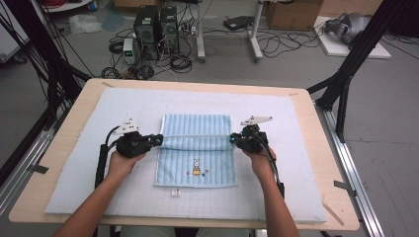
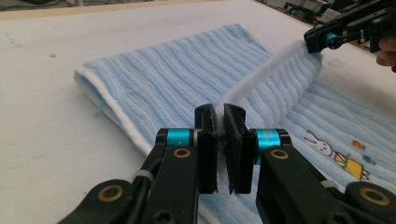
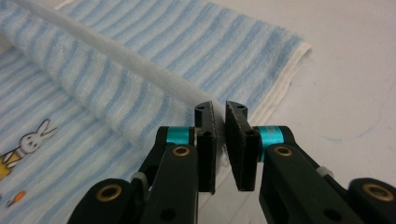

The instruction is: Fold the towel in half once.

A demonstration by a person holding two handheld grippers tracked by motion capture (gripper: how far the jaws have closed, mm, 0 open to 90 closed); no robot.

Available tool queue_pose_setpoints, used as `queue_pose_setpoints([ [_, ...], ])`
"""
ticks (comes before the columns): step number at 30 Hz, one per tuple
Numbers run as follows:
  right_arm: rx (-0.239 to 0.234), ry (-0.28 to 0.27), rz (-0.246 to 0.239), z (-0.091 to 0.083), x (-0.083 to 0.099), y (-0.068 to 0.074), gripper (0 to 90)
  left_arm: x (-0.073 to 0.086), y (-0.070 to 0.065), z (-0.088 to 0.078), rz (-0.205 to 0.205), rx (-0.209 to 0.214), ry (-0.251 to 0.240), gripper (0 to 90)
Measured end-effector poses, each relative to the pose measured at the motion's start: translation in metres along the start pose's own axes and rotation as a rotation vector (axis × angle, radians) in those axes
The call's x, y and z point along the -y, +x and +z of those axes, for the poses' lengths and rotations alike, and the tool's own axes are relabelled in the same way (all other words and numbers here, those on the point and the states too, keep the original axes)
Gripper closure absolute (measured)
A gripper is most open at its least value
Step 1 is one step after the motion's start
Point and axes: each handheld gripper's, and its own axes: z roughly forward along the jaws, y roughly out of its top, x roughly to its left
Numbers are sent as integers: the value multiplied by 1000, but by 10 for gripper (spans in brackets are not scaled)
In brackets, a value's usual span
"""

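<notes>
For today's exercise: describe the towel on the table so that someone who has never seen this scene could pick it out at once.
On the wooden table lies a pale foam mat, and at its middle is the towel. It is light blue with fine stripes, a white hem and a small rabbit picture near its front edge; the left gripper and right gripper pinch its folded edge.

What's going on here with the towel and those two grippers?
A person is folding a light blue striped towel on a padded table. The left gripper and the right gripper each pinch a corner of one white-hemmed edge, holding it stretched between them above the towel's middle. The half with the little rabbit picture lies flat nearest the person.
</notes>
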Motion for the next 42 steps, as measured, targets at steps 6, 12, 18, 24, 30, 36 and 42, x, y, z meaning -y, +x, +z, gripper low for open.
queue_pose_setpoints([
  [6,-8,-44,-26,-22,8,13,825,9,-10,-11,-9,24,-6,836],
  [12,-18,-68,-35,-37,24,24,826,20,-24,-19,-13,41,1,836],
  [18,-28,-70,-29,-48,45,33,825,29,-40,-27,-9,47,8,836],
  [24,-28,-64,-40,-56,59,44,825,37,-54,-36,3,49,18,836],
  [30,-34,-57,-54,-63,68,54,825,44,-64,-44,3,54,26,836],
  [36,-40,-63,-60,-71,72,60,824,46,-69,-49,3,74,29,836],
  [42,-61,-51,-30,-70,76,57,694,47,-62,-49,-112,74,12,586],
])
